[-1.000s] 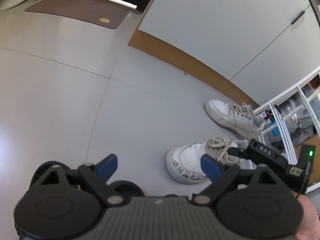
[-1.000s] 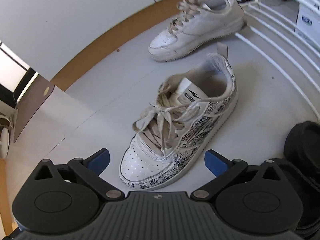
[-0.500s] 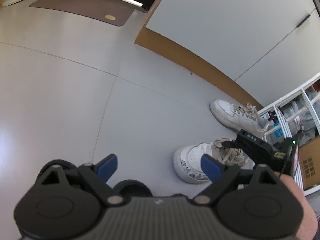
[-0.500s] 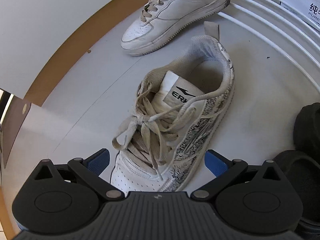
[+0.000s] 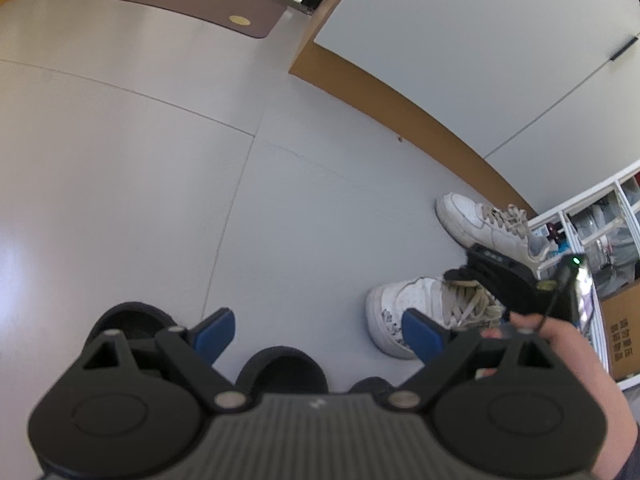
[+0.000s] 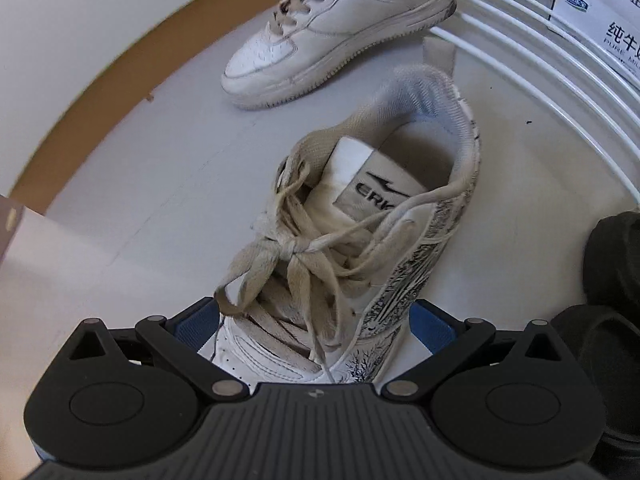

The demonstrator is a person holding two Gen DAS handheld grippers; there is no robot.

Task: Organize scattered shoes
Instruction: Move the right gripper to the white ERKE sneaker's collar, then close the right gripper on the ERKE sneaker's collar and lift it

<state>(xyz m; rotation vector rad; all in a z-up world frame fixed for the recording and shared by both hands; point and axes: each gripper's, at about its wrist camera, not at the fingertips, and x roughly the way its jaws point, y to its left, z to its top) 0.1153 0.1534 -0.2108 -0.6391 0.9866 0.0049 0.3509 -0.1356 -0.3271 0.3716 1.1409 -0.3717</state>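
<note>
A white sneaker with black drawings and beige laces (image 6: 360, 240) stands on the grey floor. My right gripper (image 6: 314, 324) is open and low over it, one blue pad on each side of its forefoot; I see no squeeze. A plain white sneaker (image 6: 336, 32) lies beyond it by the skirting. In the left wrist view my left gripper (image 5: 318, 332) is open and holds nothing, above black shoes (image 5: 280, 368). To its right are the patterned sneaker (image 5: 404, 308), the plain sneaker (image 5: 476, 220) and a hand (image 5: 560, 360) holding the right gripper (image 5: 500, 276).
A white wire rack (image 6: 520, 60) curves along the right, with a printed carton (image 6: 600, 12) on it. More black shoes (image 6: 612, 272) lie at the right edge. A brown skirting (image 5: 400, 96) runs under the wall. A brown doormat (image 5: 180, 4) lies far off.
My right gripper has come down and forward over the patterned sneaker, so the shoe now fills the gap between its fingers. The left gripper has barely moved.
</note>
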